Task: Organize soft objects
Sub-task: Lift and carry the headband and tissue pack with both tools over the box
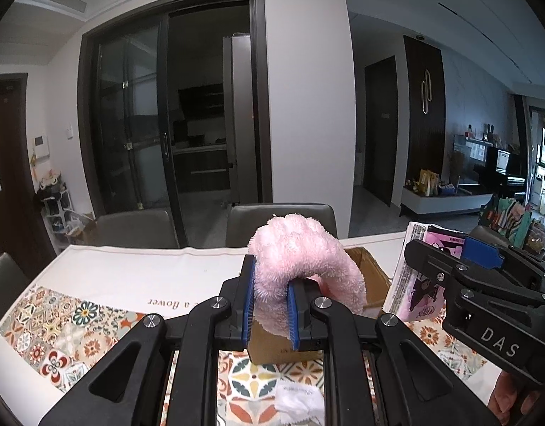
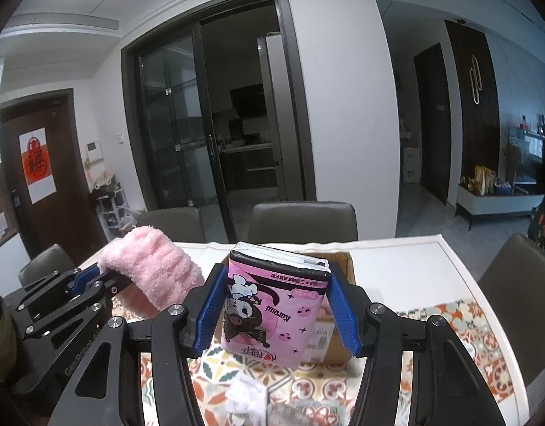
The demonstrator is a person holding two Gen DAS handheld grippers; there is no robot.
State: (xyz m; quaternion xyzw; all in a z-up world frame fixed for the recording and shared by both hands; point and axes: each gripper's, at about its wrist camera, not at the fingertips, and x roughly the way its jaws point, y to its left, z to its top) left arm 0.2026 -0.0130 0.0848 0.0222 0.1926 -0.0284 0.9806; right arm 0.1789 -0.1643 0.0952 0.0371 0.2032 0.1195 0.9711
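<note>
progress: both items lifted over the open brown cardboard box (image 1: 370,277), neither in yet; white crumpled tissue (image 2: 245,396) left on table
my left tongs (image 1: 270,301): clamped on fluffy pink cloth (image 1: 300,252), arched, ends drooping
my right tongs (image 2: 276,305): gripping pink cartoon tissue pack (image 2: 272,305), long axis upright, tilted

Fluffy pink cloth (image 1: 300,262) and pink tissue pack (image 2: 276,305) above cardboard box (image 1: 370,280)

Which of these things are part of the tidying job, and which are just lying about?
Part of the job:
- pink fluffy cloth, clamped in the left gripper
- pink tissue pack, clamped in the right gripper
- cardboard box behind them

Just lying about:
- crumpled white tissue
- patterned tablecloth
- grey chairs
</note>
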